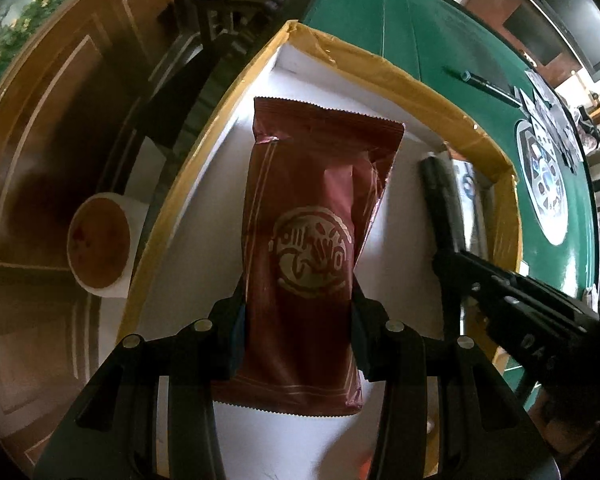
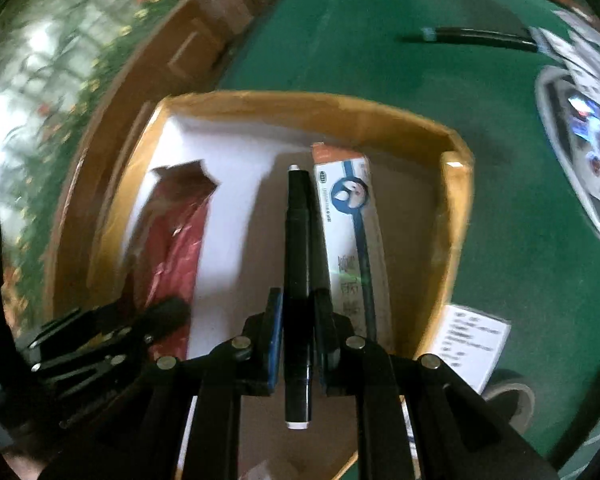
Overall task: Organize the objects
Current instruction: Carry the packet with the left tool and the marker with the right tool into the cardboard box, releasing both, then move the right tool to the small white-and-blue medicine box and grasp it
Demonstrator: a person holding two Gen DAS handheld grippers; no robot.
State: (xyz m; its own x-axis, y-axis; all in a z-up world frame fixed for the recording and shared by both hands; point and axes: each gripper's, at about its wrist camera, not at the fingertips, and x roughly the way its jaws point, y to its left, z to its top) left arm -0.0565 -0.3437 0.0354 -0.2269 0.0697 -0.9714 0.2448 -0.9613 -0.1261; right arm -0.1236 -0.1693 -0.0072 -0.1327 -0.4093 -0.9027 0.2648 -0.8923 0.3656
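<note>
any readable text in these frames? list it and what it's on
"DA": partial raised letters on the right hand-held gripper body, rest cut off.
Red snack packet: round logo, stylised, unreadable.
White-blue carton: print too blurred.
White paper label: lines too blurred.
Nothing else legible.

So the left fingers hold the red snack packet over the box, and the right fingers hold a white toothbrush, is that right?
Nearly. The left gripper does hold the red snack packet over the box. But the right gripper is shut on a black marker pen, not a toothbrush, as the right wrist view shows.
</note>
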